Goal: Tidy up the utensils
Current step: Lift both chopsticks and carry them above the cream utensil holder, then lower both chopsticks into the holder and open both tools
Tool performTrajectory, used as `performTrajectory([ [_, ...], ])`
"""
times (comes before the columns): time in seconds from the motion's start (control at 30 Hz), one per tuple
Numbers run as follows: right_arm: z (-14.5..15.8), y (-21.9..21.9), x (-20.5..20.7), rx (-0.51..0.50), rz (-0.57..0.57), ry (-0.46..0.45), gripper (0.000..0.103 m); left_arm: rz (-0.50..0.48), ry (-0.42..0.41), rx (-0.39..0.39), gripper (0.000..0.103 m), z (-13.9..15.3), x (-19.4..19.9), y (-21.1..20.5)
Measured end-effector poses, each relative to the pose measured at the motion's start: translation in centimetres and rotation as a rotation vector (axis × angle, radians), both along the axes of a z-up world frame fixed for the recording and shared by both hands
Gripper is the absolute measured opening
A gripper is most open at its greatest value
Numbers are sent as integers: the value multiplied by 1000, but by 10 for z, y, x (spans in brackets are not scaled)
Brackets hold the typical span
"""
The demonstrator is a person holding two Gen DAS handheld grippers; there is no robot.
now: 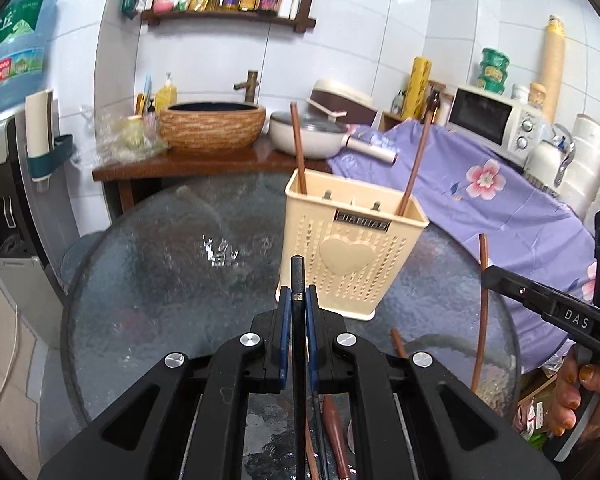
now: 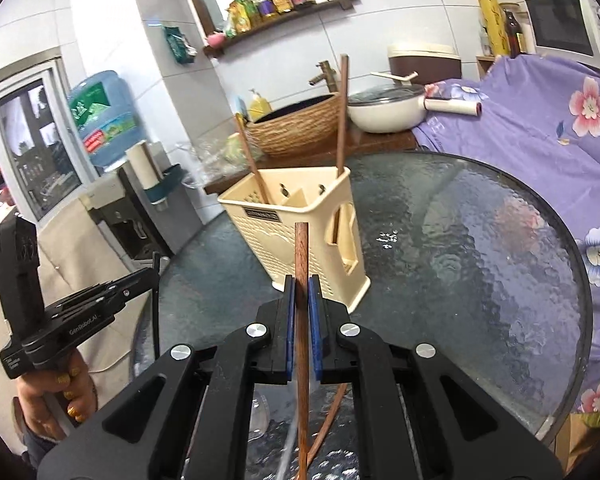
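A cream plastic utensil holder (image 1: 354,240) (image 2: 296,232) stands on the round glass table (image 1: 160,264) (image 2: 480,248). Two brown chopsticks (image 1: 299,148) (image 2: 342,116) lean upright in it, one at each end. My left gripper (image 1: 298,296) is shut on a dark, thin utensil handle (image 1: 297,276), held in front of the holder. My right gripper (image 2: 301,284) is shut on a brown wooden chopstick (image 2: 301,256), held in front of the holder's corner. Each gripper shows in the other's view, with a person's hand (image 1: 576,392) on its handle. More utensils (image 1: 334,420) lie on the table below.
A wooden counter behind the table carries a woven basin (image 1: 212,124) and a white pan (image 1: 308,136). A purple floral cloth (image 1: 500,200) covers things at the right, with a microwave (image 1: 496,120) behind. A water dispenser (image 1: 4,160) stands at the left.
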State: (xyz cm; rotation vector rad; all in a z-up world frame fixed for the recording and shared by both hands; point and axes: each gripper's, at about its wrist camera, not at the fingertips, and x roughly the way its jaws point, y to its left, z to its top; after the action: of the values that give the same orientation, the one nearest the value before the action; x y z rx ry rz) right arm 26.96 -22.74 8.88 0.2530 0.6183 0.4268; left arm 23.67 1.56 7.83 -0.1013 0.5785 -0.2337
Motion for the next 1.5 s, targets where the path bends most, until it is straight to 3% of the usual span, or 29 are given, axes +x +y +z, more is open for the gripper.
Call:
performTrajectory([
  [0.67, 71, 10, -20, -2, 86, -120, 7, -13, -133, 4, 7, 54, -17, 10],
  [0.93, 110, 19, -3, -20, 96, -161, 7, -41, -208, 3, 7, 100, -11, 1],
  [1.27, 183, 28, 36, -64, 33, -243, 7, -46, -255, -29, 7, 170, 29, -16],
  [1.5, 204, 30, 66, -66, -22, -276, 7, 0, -264, -38, 7, 196, 73, -26],
])
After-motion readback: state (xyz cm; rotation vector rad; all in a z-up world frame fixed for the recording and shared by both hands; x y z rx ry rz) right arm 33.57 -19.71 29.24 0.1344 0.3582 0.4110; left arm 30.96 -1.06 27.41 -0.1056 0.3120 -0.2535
